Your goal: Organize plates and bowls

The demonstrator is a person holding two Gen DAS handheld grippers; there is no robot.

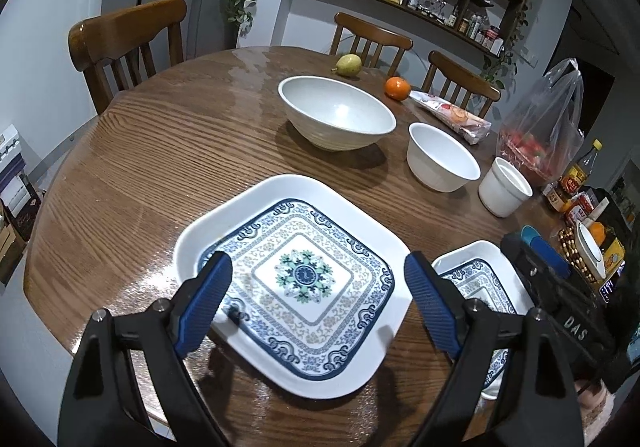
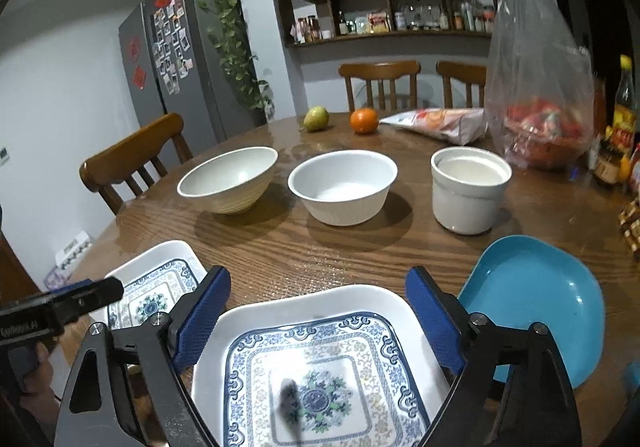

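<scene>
Hovering both grippers, left gripper (image 1: 316, 299) and right gripper (image 2: 318, 313), jaws apart and empty over the 2 patterned plates (image 1: 292, 275) (image 2: 320, 375) lying side by side, I judge stacking comes next: grip 1 rim.

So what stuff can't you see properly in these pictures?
- Smaller patterned plate, left wrist view: mostly hidden behind the left gripper.
- Blue plate, right wrist view: its near edge is hidden behind the right gripper.
- Red things in the plastic bag: too blurred to name.
- Bottle label: too small to read.
</scene>
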